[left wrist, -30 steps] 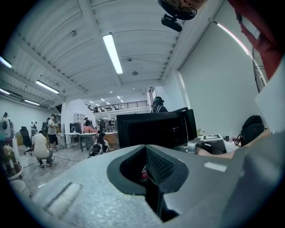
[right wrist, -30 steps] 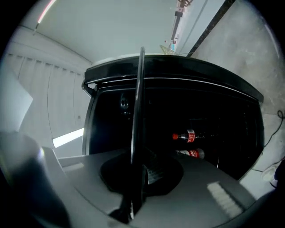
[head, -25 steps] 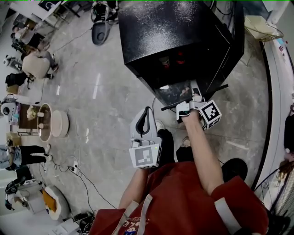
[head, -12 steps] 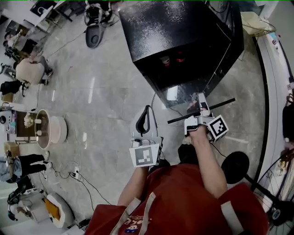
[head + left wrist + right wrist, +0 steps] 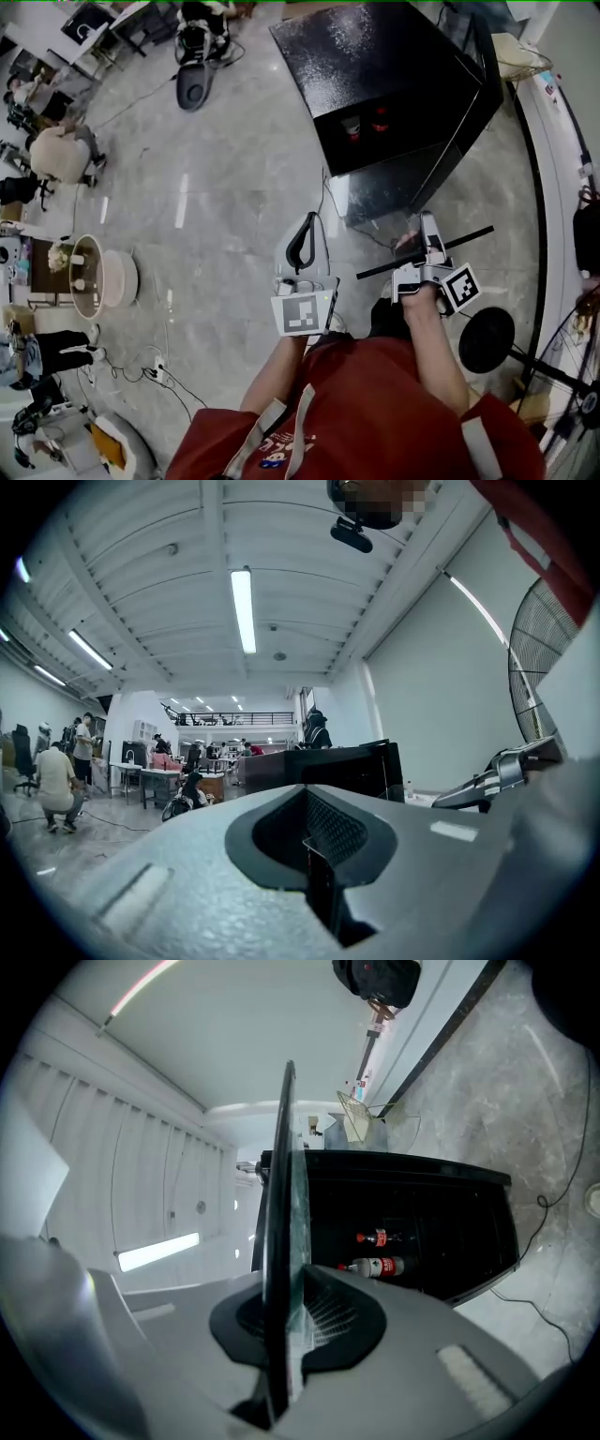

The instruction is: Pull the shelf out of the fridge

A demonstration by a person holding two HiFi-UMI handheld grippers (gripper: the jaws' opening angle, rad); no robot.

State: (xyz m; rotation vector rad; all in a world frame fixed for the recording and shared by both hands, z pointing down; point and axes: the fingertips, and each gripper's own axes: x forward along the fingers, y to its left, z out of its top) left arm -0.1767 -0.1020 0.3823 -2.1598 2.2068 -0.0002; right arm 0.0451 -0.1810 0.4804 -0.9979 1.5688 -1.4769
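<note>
The black fridge [image 5: 394, 75] stands open at the top of the head view, with two red-labelled bottles [image 5: 366, 122] inside. My right gripper [image 5: 427, 251] is shut on the glass shelf's dark front rail [image 5: 469, 236], in front of the fridge and above the floor. The glass pane [image 5: 380, 192] reaches back toward the fridge opening. In the right gripper view the shelf [image 5: 279, 1194] stands edge-on between the pads of the right gripper [image 5: 286, 1335], with the fridge [image 5: 450, 1213] and its bottles [image 5: 375, 1265] behind. My left gripper [image 5: 302, 246] hangs shut and empty to the left, apart from the shelf; the left gripper [image 5: 314, 841] points into the hall.
A cable [image 5: 325, 202] runs across the grey floor to the fridge. A black round fan base [image 5: 486, 339] stands by my right side. A pale round tub [image 5: 103, 277] and several people are at the far left; a scooter [image 5: 192, 84] stands at the back.
My right gripper has drawn the shelf back from the fridge toward my body. The fridge now lies farther away in the head view. The left gripper stayed shut beside me.
</note>
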